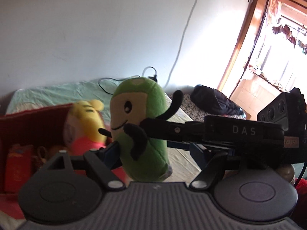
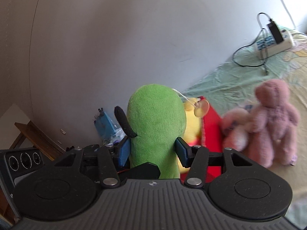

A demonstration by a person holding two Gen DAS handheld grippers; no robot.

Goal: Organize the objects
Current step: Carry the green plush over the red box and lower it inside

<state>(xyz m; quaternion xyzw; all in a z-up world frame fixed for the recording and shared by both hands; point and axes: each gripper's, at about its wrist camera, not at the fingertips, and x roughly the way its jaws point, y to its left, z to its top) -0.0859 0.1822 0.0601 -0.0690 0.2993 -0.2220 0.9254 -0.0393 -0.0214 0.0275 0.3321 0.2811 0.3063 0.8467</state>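
Note:
A green plush toy (image 1: 142, 134) with a cream face and black arms hangs upright in the air. My right gripper (image 2: 153, 150) is shut on it, both blue pads (image 2: 123, 151) pressing its sides from behind. In the left wrist view that gripper (image 1: 153, 129) reaches in from the right as a black bar. My left gripper (image 1: 153, 150) stands open around the toy's lower body: its left pad (image 1: 112, 152) lies by the toy's side, its right pad is well apart. A yellow bear plush (image 1: 86, 118) lies in a red bin (image 1: 28, 126) just behind.
A pink teddy bear (image 2: 272, 122) sits on the bed sheet (image 2: 239, 76) right of the red bin (image 2: 211, 126). A power strip (image 2: 274, 44) with cables lies by the wall. Dark clothing (image 1: 214, 101) sits at the bed's far end near a doorway (image 1: 268, 48).

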